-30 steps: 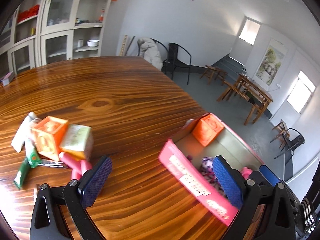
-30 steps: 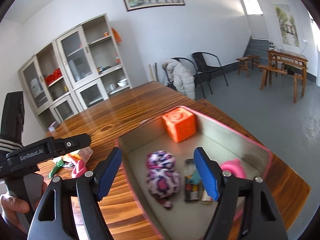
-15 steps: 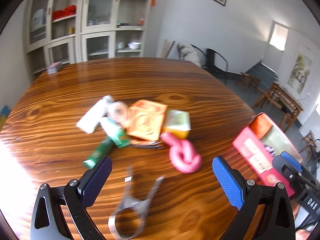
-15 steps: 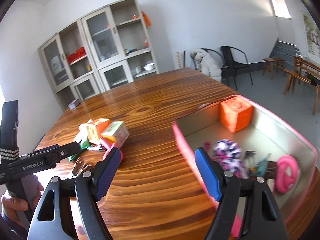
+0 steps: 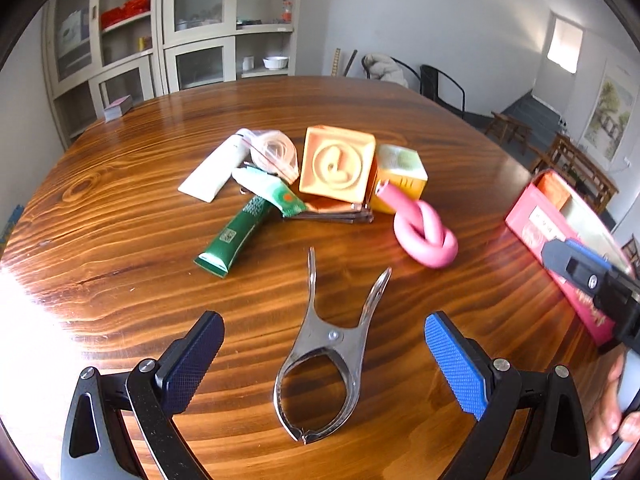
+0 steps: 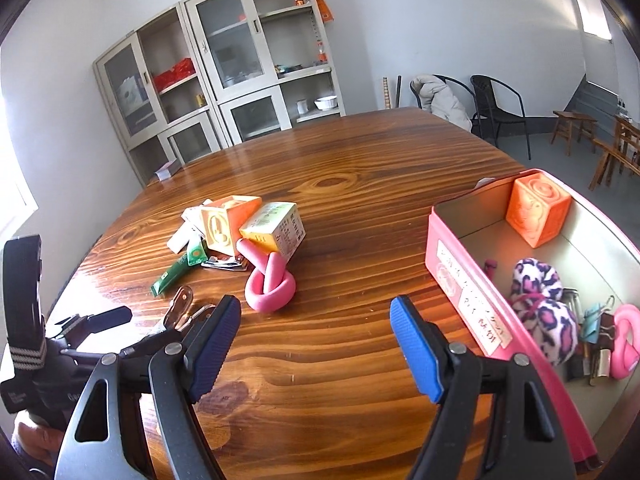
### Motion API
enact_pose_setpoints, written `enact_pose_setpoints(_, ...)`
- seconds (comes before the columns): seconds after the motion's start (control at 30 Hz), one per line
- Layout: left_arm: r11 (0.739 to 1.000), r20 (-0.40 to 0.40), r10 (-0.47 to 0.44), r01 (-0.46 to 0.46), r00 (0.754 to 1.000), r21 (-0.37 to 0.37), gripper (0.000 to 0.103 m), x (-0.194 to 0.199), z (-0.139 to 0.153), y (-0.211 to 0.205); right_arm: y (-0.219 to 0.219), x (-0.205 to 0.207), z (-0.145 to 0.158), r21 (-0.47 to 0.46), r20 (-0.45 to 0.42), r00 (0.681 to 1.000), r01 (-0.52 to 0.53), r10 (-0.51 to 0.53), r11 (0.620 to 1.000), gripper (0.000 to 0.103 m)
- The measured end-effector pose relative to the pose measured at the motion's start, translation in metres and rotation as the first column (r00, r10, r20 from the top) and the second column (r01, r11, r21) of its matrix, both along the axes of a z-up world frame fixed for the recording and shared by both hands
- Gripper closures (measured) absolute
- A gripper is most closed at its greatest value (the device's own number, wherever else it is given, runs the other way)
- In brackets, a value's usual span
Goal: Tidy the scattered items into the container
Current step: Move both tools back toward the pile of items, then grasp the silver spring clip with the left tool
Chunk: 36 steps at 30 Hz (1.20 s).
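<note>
We hold the left gripper [image 5: 324,364] spread wide and empty over the metal clamp [image 5: 326,354], which lies flat between the pads, because it is the nearest loose item and likely our next pick. The right gripper [image 6: 316,346] is also released and holds nothing, hovering near the pink container [image 6: 468,292] at the right. Farther off, the pink knotted tube [image 5: 424,230], orange cube [image 5: 338,164], yellow box [image 5: 400,176] and green sachet [image 5: 236,236] cluster on the wooden table [image 5: 400,112], waiting.
</note>
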<state>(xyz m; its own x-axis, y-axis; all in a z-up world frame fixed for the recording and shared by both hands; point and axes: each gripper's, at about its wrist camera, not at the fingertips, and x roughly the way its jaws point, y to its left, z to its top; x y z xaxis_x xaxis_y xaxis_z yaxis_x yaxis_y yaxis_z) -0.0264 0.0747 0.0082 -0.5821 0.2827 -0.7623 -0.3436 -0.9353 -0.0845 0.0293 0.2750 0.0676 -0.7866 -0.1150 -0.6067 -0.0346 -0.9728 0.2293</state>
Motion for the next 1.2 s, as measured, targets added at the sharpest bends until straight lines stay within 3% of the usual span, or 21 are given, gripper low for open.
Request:
enact_pose_setpoints(0.3,1.000,0.036,-0.005,0.006,0.999,-0.016,0.002,-0.004,-0.013,-0.002,0.001,-0.008,-0.011,-0.025,0.038,0.999,-0.004,0.005,1.000,0.023)
enact_pose_setpoints(0.4,0.999,0.029,-0.003,0.004,1.000,-0.042,0.022,-0.004,-0.015,0.001,0.001,-0.009,-0.011,-0.025,0.040,0.999,-0.007,0.008,1.000,0.023)
enact_pose_setpoints(0.43,0.999,0.023,-0.007,0.008,1.000,-0.049,0.034,-0.003,-0.015,0.002,0.001,-0.009,-0.011,-0.024,0.041,0.999,-0.008,0.009,1.000,0.023)
enact_pose_setpoints(0.6,0.999,0.007,-0.016,0.016,1.000,-0.044,0.062,0.002,-0.012,0.000,-0.006,-0.015,-0.008,-0.022,0.040,0.998,-0.038,0.039,0.999,0.023)
enact_pose_setpoints(1.0,0.996,-0.019,0.091,-0.091,0.996,0.003,0.064,0.009,-0.003,-0.047,-0.058,-0.058,-0.012,-0.115,0.073,0.967,-0.235,0.245,0.965,0.023)
enact_pose_setpoints(1.2,0.995,-0.028,0.097,-0.097,0.995,0.005,0.064,0.009,-0.003,-0.064,-0.096,-0.085,-0.022,-0.073,0.082,0.938,-0.331,0.336,0.941,0.024)
